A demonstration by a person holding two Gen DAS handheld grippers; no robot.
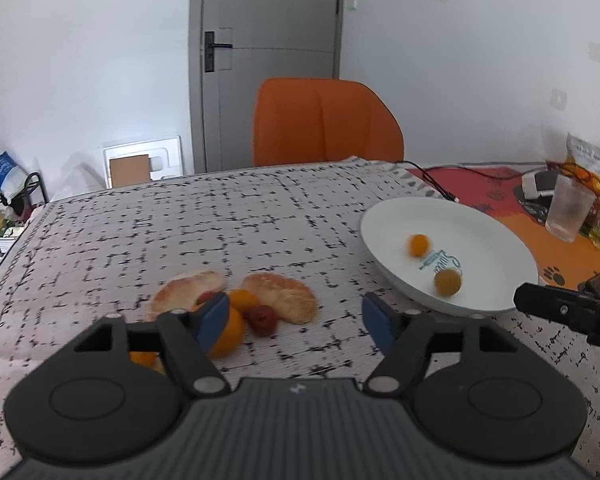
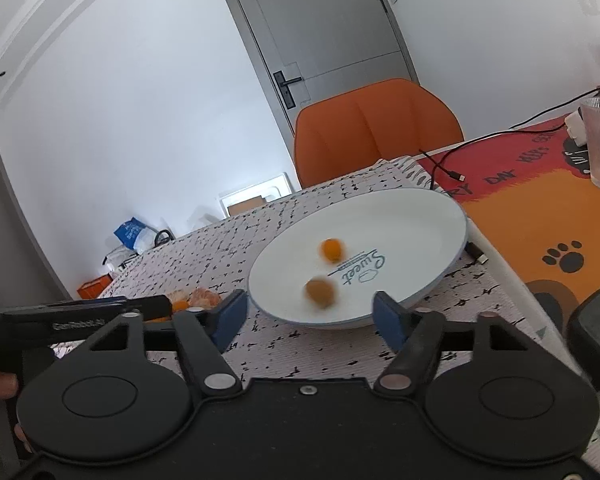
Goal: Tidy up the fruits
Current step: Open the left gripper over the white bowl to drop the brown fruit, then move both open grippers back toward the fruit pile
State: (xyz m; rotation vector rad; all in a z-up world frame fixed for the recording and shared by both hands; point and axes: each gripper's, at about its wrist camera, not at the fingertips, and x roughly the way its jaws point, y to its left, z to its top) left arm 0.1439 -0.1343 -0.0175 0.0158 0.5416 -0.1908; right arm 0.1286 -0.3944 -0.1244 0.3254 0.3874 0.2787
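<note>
A white plate [image 2: 420, 216] sits on the spotted cloth [image 1: 220, 216] on the surface. Two small orange fruits lie on it, one [image 2: 332, 249] a bit farther back and one [image 2: 320, 291] nearer the front rim, both blurry. The right gripper [image 2: 308, 316] is just in front of the plate with its fingers [image 2: 230, 316] spread and nothing between them. Left of the plate, more fruit lies in a little pile [image 1: 240, 304]: two pale peeled pieces, some orange ones and a small red one. The left gripper [image 1: 294, 320] is by the pile, fingers [image 1: 212, 320] spread too, holding nothing. An orange chair [image 1: 324, 120] stands behind.
</note>
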